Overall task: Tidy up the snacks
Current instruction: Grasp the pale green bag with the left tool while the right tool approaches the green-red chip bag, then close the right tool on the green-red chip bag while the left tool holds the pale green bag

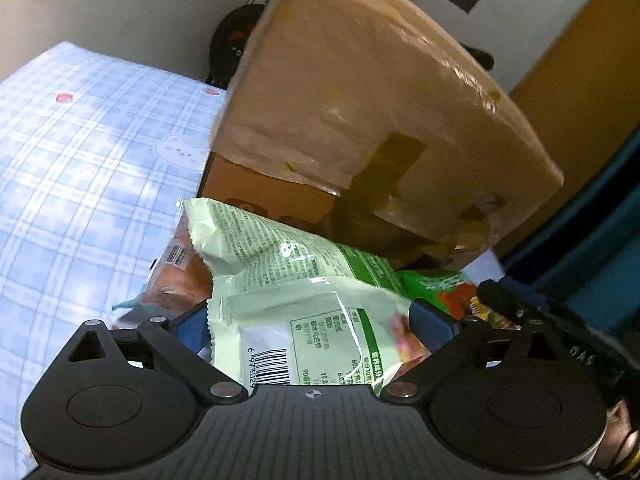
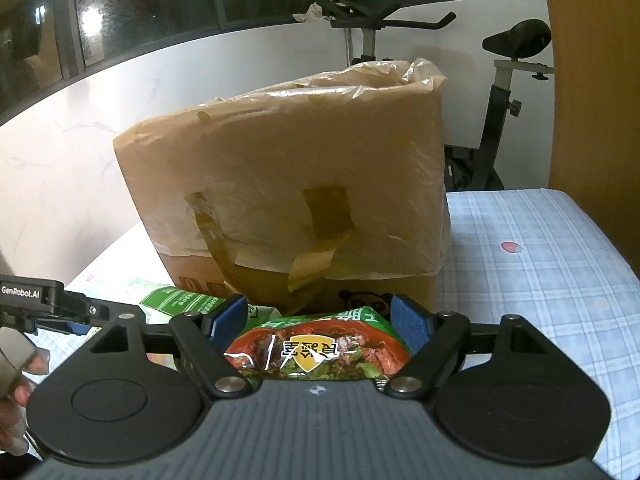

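A tall cardboard box [image 1: 360,92] lined with a clear plastic bag stands on the bed; it also shows in the right wrist view [image 2: 288,184]. My left gripper [image 1: 312,320] is shut on a pale green snack packet [image 1: 296,280] with a barcode, held in front of the box. My right gripper [image 2: 320,316] is shut on a red and green snack packet [image 2: 316,348], just before the box's base. That packet also shows at the right of the left wrist view [image 1: 448,288]. An orange-brown packet [image 1: 176,268] lies behind the pale green one.
The bed has a blue checked sheet [image 1: 80,184], also in the right wrist view [image 2: 540,272]. An exercise bike [image 2: 500,92] stands behind the box by the white wall. A wooden panel [image 1: 580,60] is at the right. The left gripper's body [image 2: 36,300] shows at the right wrist view's left edge.
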`<state>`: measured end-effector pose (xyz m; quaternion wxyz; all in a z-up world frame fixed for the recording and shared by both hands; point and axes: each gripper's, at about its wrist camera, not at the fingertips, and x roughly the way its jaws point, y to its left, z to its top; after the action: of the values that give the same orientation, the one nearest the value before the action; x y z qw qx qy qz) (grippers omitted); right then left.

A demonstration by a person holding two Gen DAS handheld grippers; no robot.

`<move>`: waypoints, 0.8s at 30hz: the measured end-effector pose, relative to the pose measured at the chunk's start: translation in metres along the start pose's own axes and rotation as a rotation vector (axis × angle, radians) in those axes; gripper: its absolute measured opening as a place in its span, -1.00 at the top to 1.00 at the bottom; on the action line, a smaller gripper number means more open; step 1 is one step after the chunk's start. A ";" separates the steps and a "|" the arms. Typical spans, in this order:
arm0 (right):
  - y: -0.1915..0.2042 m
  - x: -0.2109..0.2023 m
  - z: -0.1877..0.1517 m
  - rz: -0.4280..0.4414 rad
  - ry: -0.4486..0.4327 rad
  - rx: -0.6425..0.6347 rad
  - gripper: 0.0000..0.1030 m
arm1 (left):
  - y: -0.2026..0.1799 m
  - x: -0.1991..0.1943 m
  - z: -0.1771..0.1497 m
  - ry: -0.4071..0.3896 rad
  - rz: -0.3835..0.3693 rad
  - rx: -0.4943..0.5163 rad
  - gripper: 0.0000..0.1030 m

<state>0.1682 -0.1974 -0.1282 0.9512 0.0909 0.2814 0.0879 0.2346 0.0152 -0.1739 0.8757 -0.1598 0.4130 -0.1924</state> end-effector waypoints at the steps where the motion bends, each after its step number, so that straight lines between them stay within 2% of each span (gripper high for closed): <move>1: 0.000 0.000 -0.001 0.000 0.003 0.001 -0.58 | -0.001 0.004 -0.001 0.013 0.010 0.004 -0.96; 8: -0.003 0.002 -0.005 0.004 0.022 0.011 -0.58 | 0.006 0.016 -0.005 0.025 -0.012 -0.059 -0.96; 11: -0.003 0.004 -0.007 0.004 0.029 0.014 -0.58 | 0.003 0.012 -0.005 0.007 -0.034 -0.045 -0.66; 13: -0.003 0.004 -0.007 0.002 0.033 0.016 -0.58 | -0.002 0.007 -0.004 -0.005 -0.025 -0.018 -0.58; 15: -0.003 0.004 -0.007 0.001 0.034 0.021 -0.58 | -0.006 -0.002 -0.004 -0.032 -0.013 0.009 -0.46; 24: -0.014 -0.011 -0.008 -0.027 0.022 0.037 -0.58 | -0.008 -0.054 0.005 -0.177 0.031 0.038 -0.43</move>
<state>0.1563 -0.2127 -0.1317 0.9473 0.1039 0.2946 0.0708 0.2057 0.0341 -0.1318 0.9144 -0.1534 0.3329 -0.1718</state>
